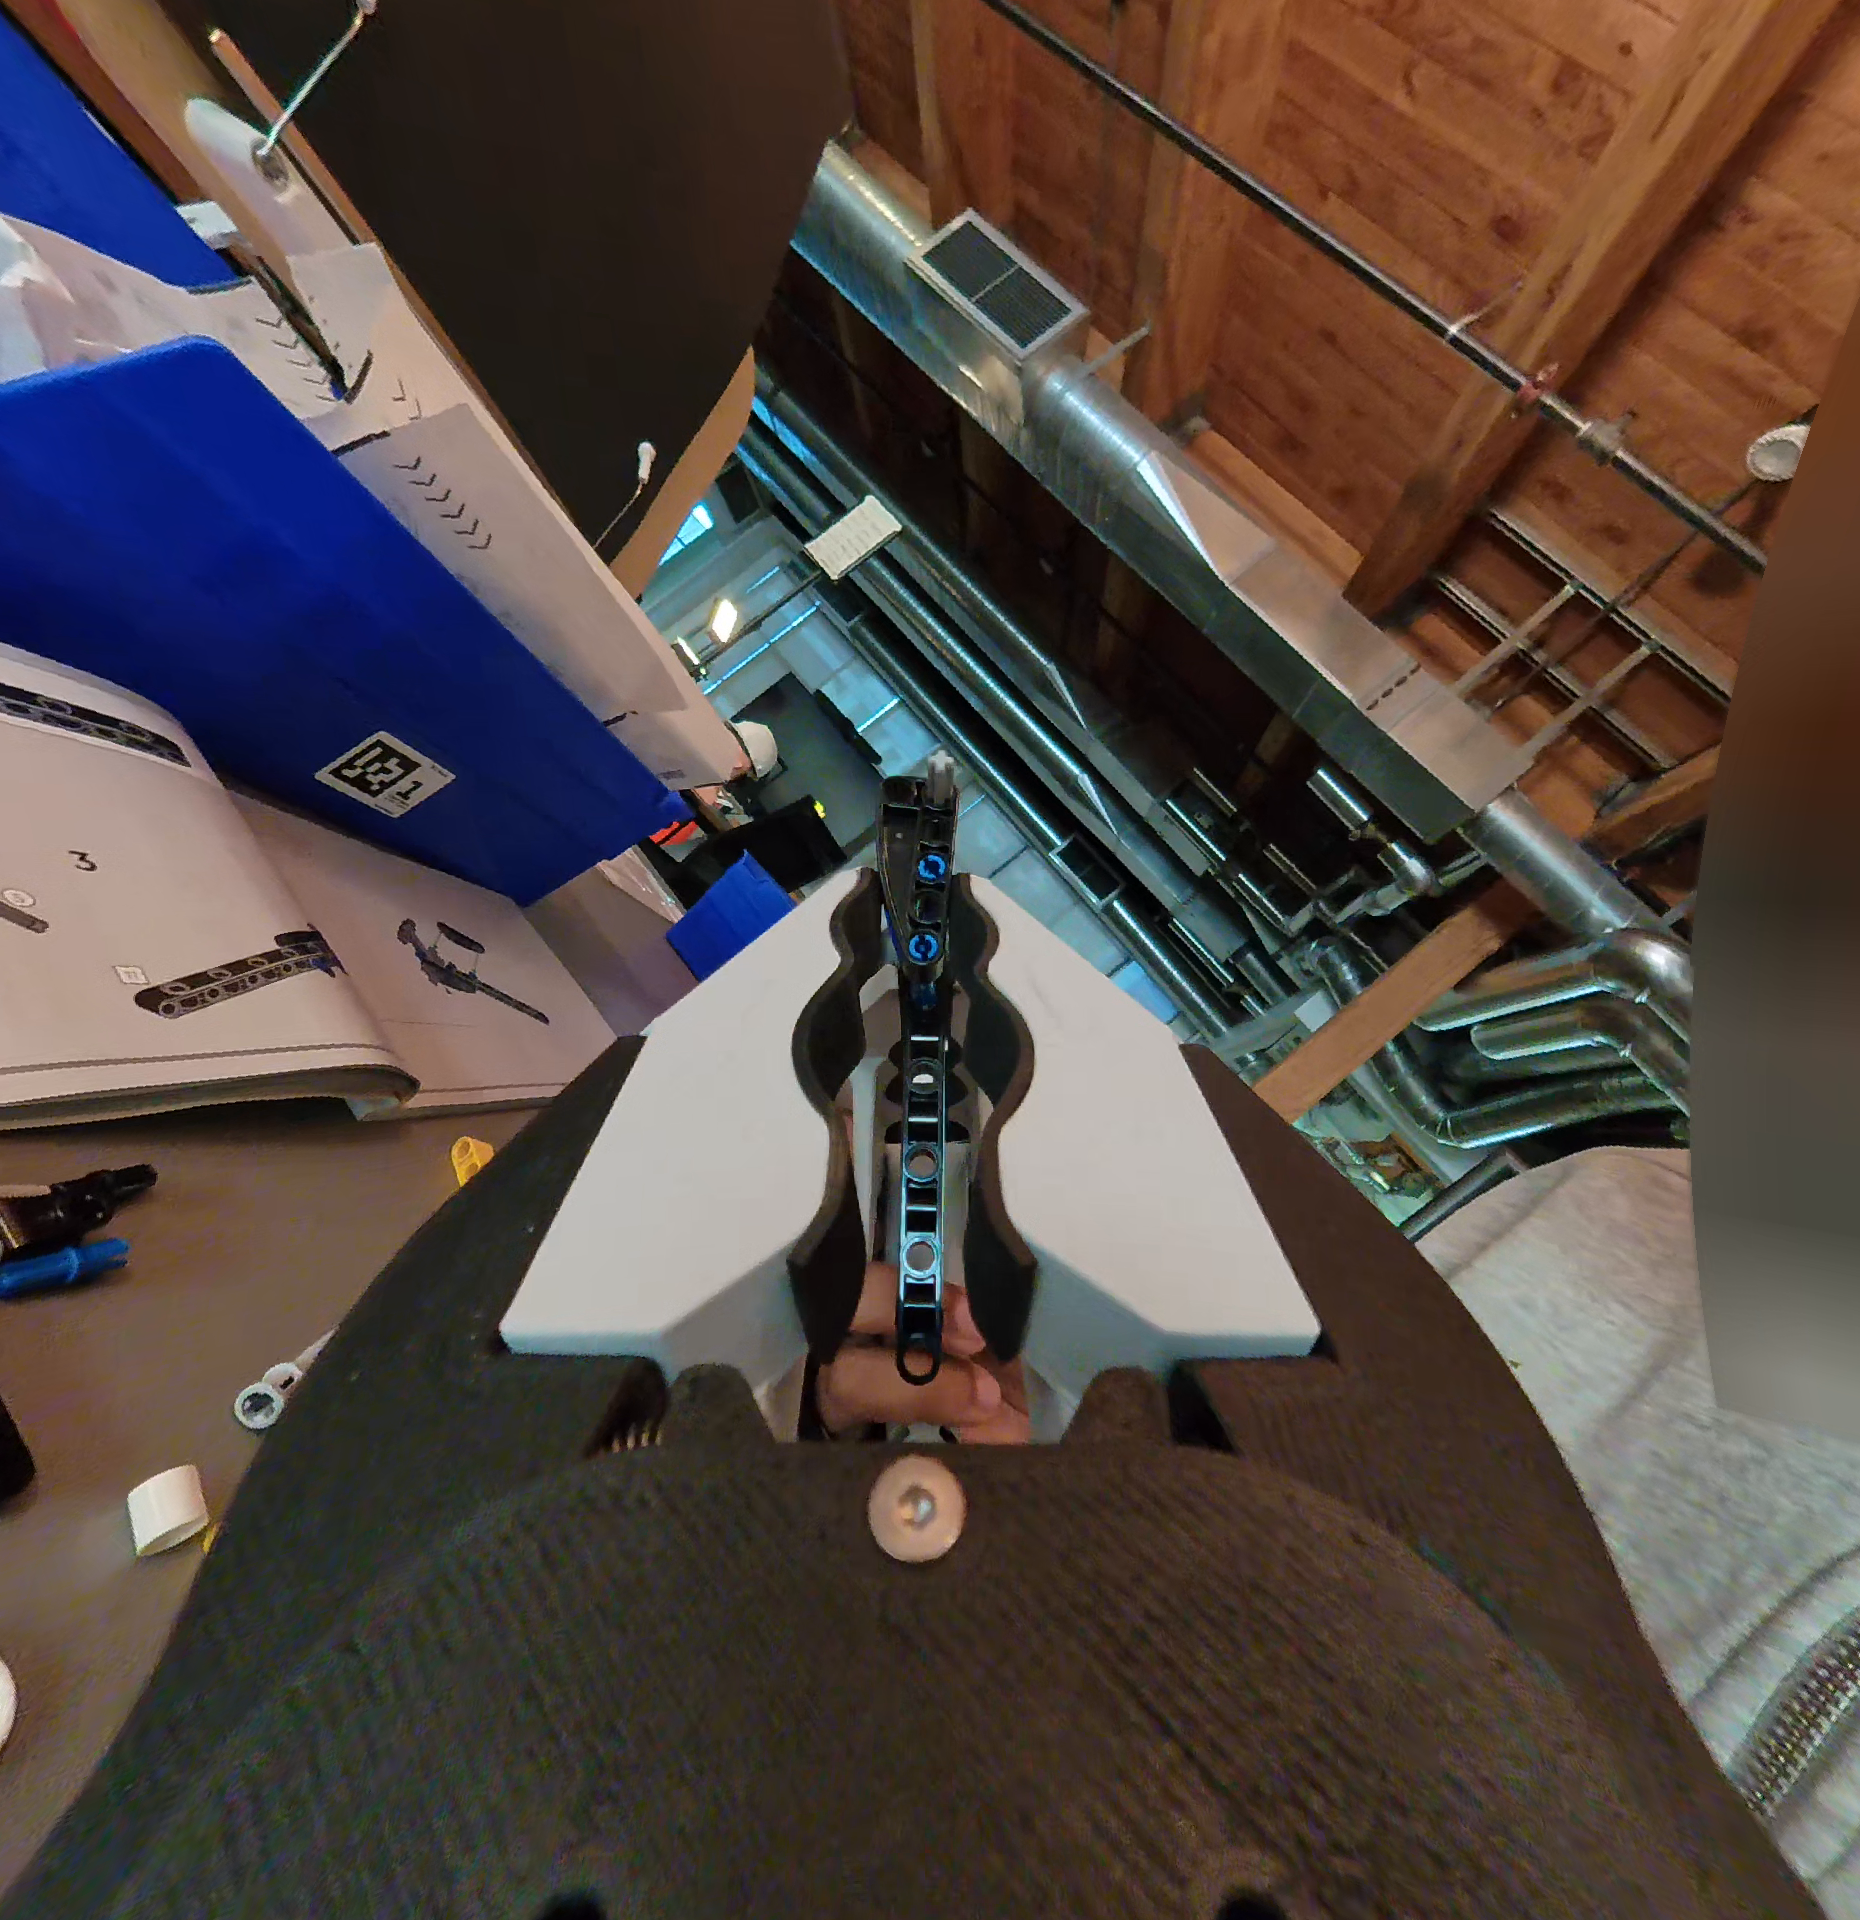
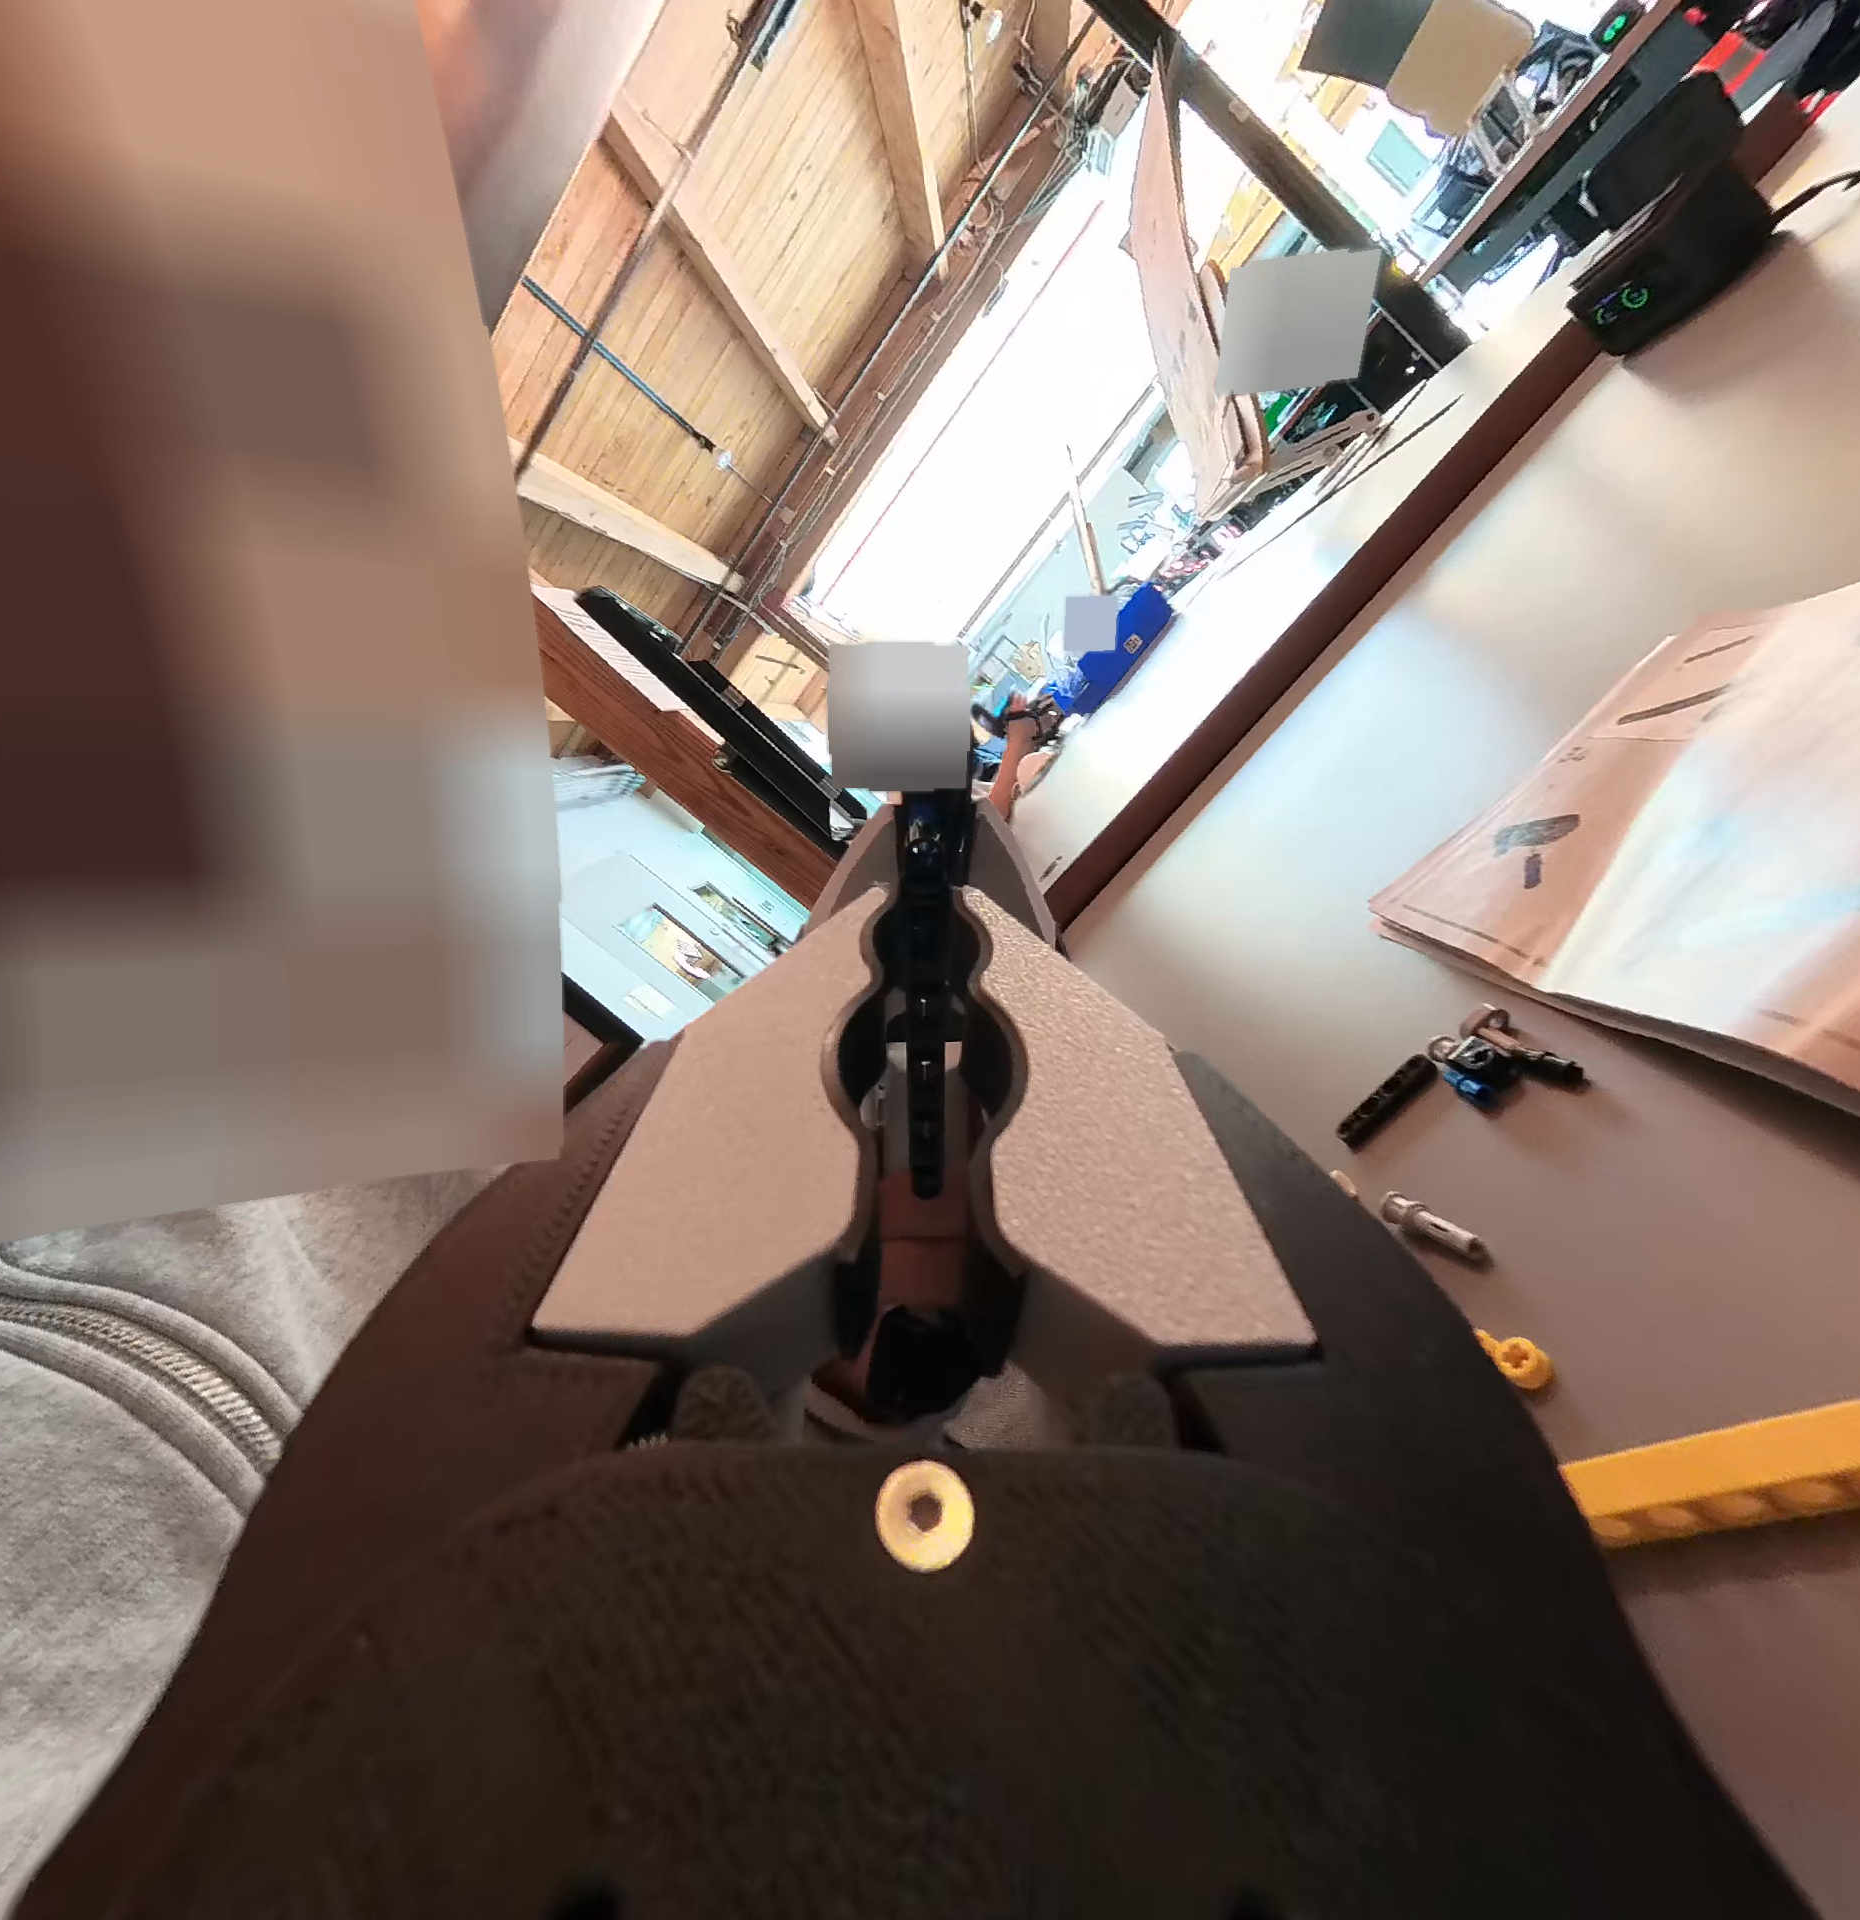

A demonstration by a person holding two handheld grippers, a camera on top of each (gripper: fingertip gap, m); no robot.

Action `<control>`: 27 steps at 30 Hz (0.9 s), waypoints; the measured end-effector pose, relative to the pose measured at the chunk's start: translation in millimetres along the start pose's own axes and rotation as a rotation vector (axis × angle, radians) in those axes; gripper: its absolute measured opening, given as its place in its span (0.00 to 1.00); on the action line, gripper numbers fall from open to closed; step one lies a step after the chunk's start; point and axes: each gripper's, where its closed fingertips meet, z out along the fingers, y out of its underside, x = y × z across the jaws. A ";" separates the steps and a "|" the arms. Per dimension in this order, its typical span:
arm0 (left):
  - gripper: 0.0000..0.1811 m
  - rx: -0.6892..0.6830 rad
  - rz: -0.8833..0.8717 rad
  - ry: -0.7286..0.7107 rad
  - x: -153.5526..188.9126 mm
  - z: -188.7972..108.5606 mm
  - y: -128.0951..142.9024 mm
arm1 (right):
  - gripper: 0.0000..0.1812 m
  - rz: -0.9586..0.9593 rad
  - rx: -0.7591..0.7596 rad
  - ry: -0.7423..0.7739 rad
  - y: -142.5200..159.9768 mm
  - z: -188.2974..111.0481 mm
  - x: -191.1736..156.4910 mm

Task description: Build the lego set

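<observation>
Left gripper [image 1: 918, 914]: raised and tilted toward the ceiling, its two white fingers [image 1: 697, 1143] closed tight on a black lego beam [image 1: 921, 1091]. The beam is a long perforated piece standing between the dark wavy pads, with blue pins [image 1: 926, 945] seated in its upper holes and a pale grey peg at its top end; its lower end hangs in front of a person's hand seen through the gap. Right gripper [image 2: 921, 914]: likewise lifted off the table, grey fingers [image 2: 739, 1153] drawn together around a black perforated beam [image 2: 921, 1039] with a blue element near its far tip; whether this is the same beam cannot be told. Table [image 2: 1269, 935]: grey surface. Instruction booklet [image 1: 178, 956]: lying open on the table, beside a blue bin [image 1: 230, 582] bearing a square marker sticker. Loose parts, left wrist view: blue axle pin [image 1: 58, 1270], black connector piece [image 1: 64, 1205], small yellow connector [image 1: 471, 1155], white cylinder [image 1: 167, 1509], white ringed pieces [image 1: 266, 1392]. Loose parts, right wrist view: short black beam [image 2: 1385, 1101], small grey-and-blue subassembly [image 2: 1477, 1062], grey pin [image 2: 1435, 1226], yellow bush [image 2: 1518, 1359], long yellow beam [image 2: 1736, 1475] at the near edge. Grey zippered sleeve at the frame corner.
</observation>
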 end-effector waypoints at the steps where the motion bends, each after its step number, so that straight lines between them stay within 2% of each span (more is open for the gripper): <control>1: 0.06 0.002 -0.006 -0.002 -0.5 0.0 0.1 | 0.04 -0.009 -0.002 0.005 0.1 0.2 0.1; 8: 0.06 -0.020 -0.033 0.000 -1.9 0.8 3.1 | 0.03 -0.019 -0.019 0.023 -0.4 -1.7 1.8; 13: 0.06 -0.032 -0.032 -0.009 -2.6 1.4 4.1 | 0.03 0.046 -0.049 0.013 -1.3 -2.1 2.0; 17: 0.06 -0.023 -0.056 -0.005 -3.9 1.8 5.1 | 0.03 0.004 -0.076 0.047 -1.1 -3.2 4.4; 21: 0.06 -0.027 -0.038 -0.019 -5.6 1.3 5.1 | 0.03 0.100 -0.043 0.004 -0.2 -2.3 5.1; 27: 0.06 -0.025 -0.031 -0.015 -5.1 1.6 5.4 | 0.03 -0.060 -0.104 0.083 4.0 0.5 4.8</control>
